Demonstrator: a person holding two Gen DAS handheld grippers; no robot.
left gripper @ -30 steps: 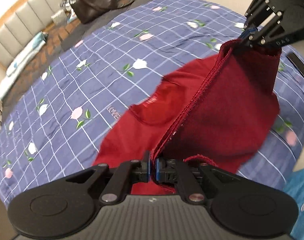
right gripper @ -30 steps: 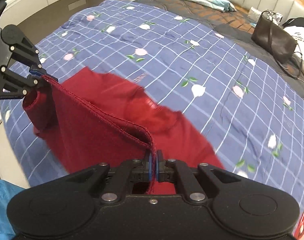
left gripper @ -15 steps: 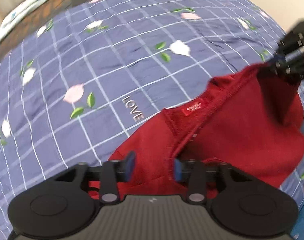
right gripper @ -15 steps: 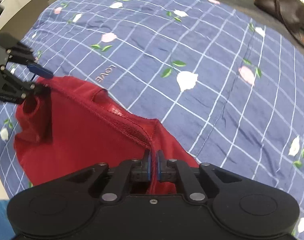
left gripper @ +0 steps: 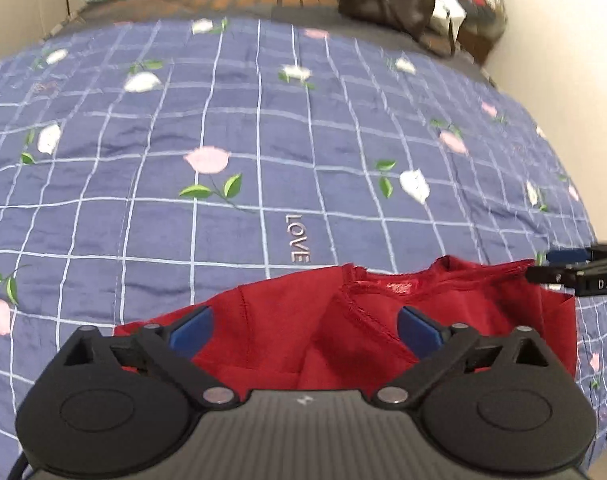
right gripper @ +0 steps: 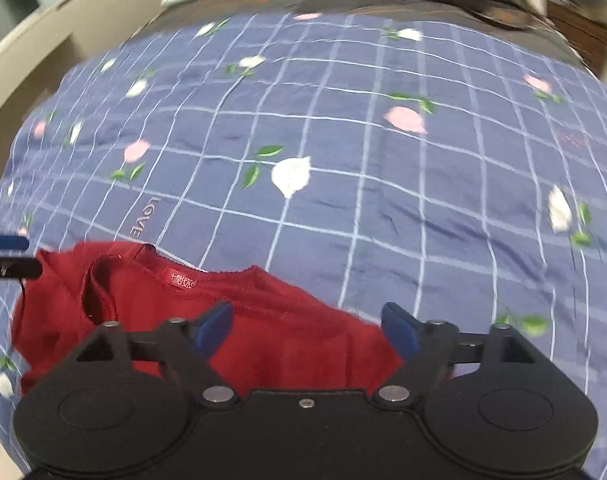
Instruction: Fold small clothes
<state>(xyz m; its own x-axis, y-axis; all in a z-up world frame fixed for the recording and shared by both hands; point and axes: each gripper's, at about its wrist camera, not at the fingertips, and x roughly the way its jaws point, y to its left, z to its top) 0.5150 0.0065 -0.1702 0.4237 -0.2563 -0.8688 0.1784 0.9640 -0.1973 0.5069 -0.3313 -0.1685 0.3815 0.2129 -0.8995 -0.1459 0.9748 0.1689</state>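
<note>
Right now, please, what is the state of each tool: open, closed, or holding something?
Left tool: open, holding nothing; the red shirt lies on the bedspread beneath it.
Right tool: open, holding nothing.

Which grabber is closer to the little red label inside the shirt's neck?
Probably the right gripper. The small red neck label sits just beyond its left fingertip, while the left gripper has it farther ahead, toward its right fingertip. Both hang open over the red knit shirt.
</note>
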